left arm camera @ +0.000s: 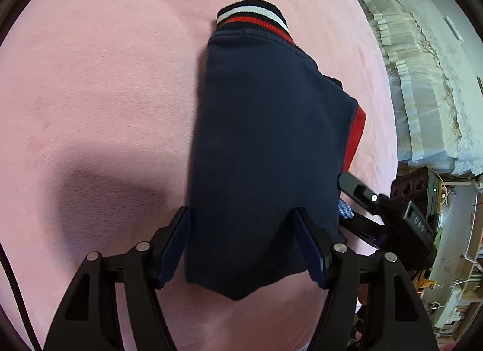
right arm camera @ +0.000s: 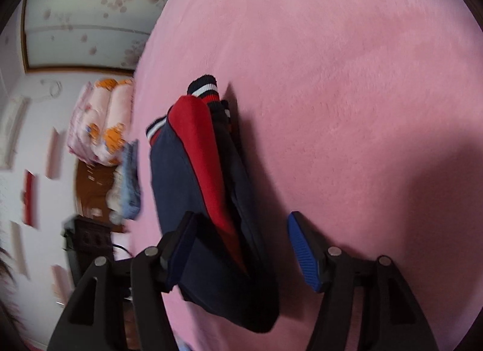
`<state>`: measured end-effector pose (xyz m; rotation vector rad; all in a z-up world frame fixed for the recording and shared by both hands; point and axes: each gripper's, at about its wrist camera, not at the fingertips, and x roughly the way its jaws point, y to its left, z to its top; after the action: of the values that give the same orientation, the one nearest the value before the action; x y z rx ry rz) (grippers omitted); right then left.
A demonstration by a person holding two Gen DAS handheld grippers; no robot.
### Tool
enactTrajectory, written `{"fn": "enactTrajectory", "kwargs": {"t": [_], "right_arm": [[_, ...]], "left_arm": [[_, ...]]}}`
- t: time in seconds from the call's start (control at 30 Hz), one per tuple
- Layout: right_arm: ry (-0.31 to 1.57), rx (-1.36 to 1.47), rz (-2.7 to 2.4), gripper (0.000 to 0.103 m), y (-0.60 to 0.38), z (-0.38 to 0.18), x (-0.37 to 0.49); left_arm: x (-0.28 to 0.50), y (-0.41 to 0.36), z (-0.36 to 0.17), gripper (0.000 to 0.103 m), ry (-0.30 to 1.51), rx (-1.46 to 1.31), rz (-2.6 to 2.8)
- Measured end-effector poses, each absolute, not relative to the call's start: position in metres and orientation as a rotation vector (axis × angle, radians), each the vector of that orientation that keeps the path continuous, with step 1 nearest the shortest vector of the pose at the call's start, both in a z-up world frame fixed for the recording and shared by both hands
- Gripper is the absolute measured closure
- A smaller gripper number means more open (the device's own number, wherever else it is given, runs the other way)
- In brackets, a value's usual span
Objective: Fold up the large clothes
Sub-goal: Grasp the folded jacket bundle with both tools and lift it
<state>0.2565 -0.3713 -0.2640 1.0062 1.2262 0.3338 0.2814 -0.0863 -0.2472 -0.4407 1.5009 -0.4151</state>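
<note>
Lying folded into a narrow navy bundle with red panel and striped cuff on the pink blanket (left arm camera: pixel 90 79), the sweatshirt (left arm camera: pixel 265 145) between the released fingers of left gripper (left arm camera: pixel 244 242) and right gripper (right arm camera: pixel 241 248), both spread apart, probably after setting it down.

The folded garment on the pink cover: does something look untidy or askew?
Slightly. The navy garment is folded, but a red panel and a striped cuff stick out past its edge on the pink cover. Nothing looks damaged.
</note>
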Motion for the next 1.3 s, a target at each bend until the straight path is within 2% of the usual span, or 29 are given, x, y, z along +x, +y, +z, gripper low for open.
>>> {"fn": "enactTrajectory", "kwargs": {"t": [0.17,0.33,0.37,0.4,0.53,0.6,0.7,1.03,1.3], "right_arm": [[1.207,1.154,0.387,0.041,-0.368,-0.281,0.269],[1.233,1.13,0.432,0.041,-0.352,-0.285,0.286],[1.238,1.125,0.43,0.045,-0.348,-0.286,0.29],[1.24,1.124,0.426,0.05,-0.349,-0.288,0.289],[1.219,1.144,0.409,0.059,-0.347,-0.288,0.285],[1.207,1.16,0.412,0.067,-0.349,-0.285,0.281],[1.198,1.161,0.396,0.07,-0.346,-0.28,0.278],[1.2,1.083,0.339,0.072,-0.337,-0.233,0.235],[1.306,1.151,0.277,0.073,-0.299,-0.229,0.176]], "left_arm": [[0.284,-0.081,-0.26,0.035,1.484,-0.518,-0.429],[0.288,-0.08,-0.272,0.034,1.47,-0.585,-0.444],[0.288,-0.081,-0.273,0.034,1.467,-0.594,-0.44],[0.286,-0.079,-0.273,0.036,1.459,-0.597,-0.434],[0.277,-0.08,-0.267,0.046,1.41,-0.583,-0.405],[0.271,-0.08,-0.262,0.054,1.382,-0.59,-0.383],[0.268,-0.084,-0.251,0.061,1.358,-0.572,-0.365],[0.232,-0.087,-0.21,0.063,1.38,-0.569,-0.387],[0.177,-0.051,-0.181,0.063,1.45,-0.446,-0.362]]}}
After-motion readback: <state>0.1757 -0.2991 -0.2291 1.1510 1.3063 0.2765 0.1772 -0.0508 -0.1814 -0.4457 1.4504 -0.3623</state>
